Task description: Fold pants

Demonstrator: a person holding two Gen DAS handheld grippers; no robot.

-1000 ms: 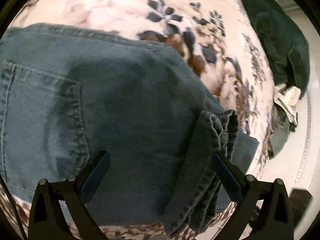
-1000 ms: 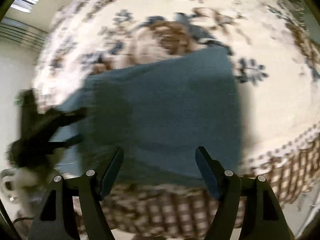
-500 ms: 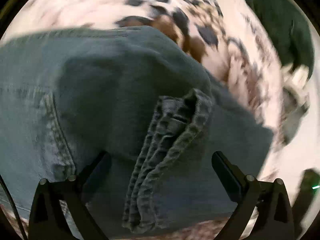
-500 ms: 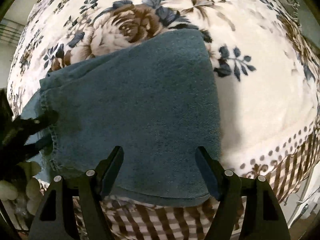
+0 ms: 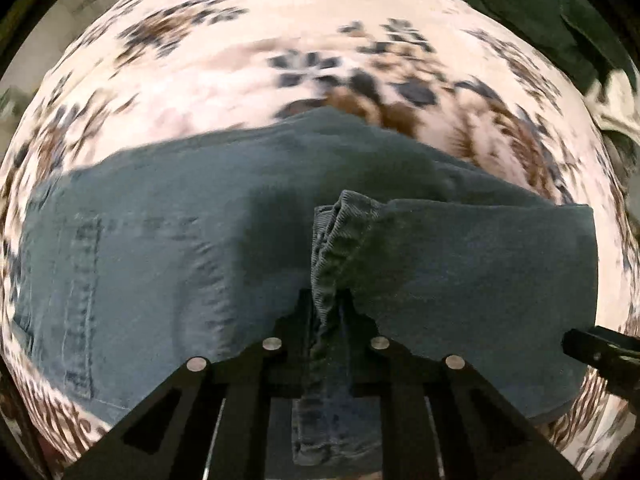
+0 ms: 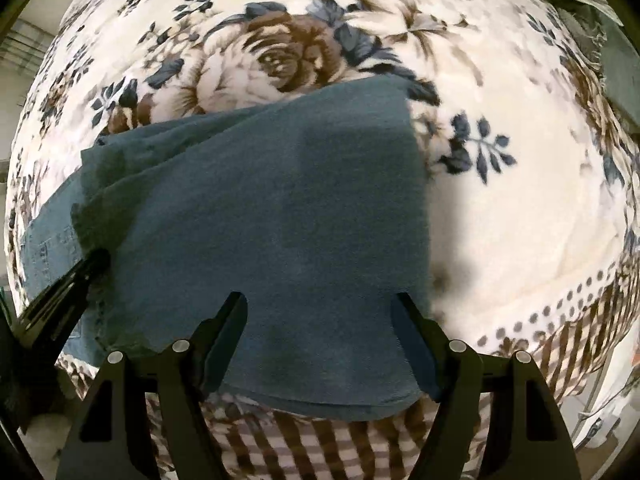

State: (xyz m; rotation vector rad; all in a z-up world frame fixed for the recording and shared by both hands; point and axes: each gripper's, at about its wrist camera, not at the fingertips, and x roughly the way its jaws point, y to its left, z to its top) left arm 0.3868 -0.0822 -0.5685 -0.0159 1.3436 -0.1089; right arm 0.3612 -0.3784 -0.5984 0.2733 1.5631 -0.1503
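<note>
Left gripper [image 5: 326, 308] clamped on jeans [image 5: 180, 248] hem stack, apparently several layers; right gripper [image 6: 318, 320] spread wide, empty, above denim on floral blanket [image 6: 520, 200].

No text, label, brand, number or sign can be read in either view. The blue denim pants [image 5: 168, 240] show only stitching, and the blanket [image 6: 500, 220] under them carries only flower, dot and check patterns.
</note>
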